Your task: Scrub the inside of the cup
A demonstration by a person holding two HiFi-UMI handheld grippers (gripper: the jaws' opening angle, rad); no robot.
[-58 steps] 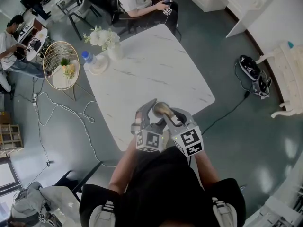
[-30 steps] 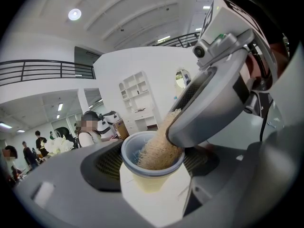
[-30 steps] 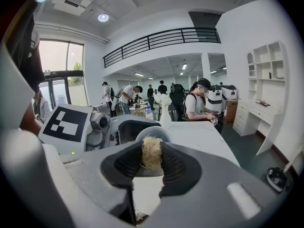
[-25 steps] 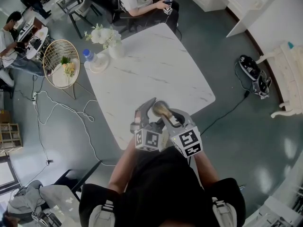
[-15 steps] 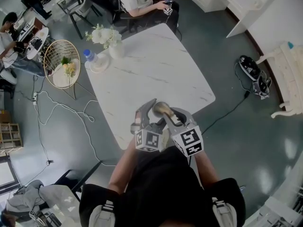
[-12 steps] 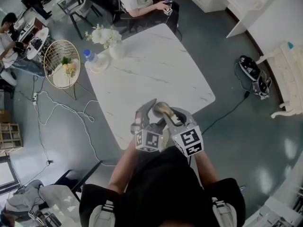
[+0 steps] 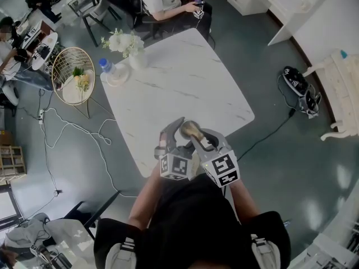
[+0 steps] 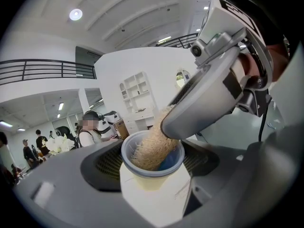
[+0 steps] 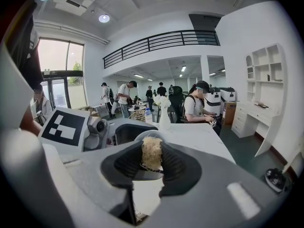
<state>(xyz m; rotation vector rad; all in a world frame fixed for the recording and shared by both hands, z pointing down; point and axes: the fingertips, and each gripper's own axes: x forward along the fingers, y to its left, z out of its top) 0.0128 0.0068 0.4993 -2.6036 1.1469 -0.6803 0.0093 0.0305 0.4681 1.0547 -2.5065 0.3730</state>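
Here, the left gripper (image 8: pixel 152 164) is clamping the cup (image 8: pixel 153 194), its print unreadable; the right gripper (image 9: pixel 152 161) is pinching a scrubber (image 9: pixel 152 151) inside it.

The cup (image 8: pixel 153 194) has a pale cream-yellow body, a translucent blue-grey rim and a blue inside. The scrubber (image 8: pixel 151 148) in it is straw-tan and fibrous. The left gripper (image 8: pixel 151 161) and the right gripper (image 9: pixel 152 163) are light grey, with black, finely ribbed pads (image 8: pixel 107 163). Each marker cube (image 7: pixel 178 166) bears black squares on white.

The table (image 7: pixel 185 77) is white marble with thin grey veins. On its far left corner the flowers (image 7: pixel 122 42) and the vase (image 7: pixel 136 60) are white, and the bottle (image 7: pixel 105 67) has a blue cap. Left of the table the wire chair (image 7: pixel 66 59) is gold, and a white cable (image 7: pixel 73 130) crosses the dark grey-green floor (image 7: pixel 269 150). The person's top (image 7: pixel 190 223) is black.
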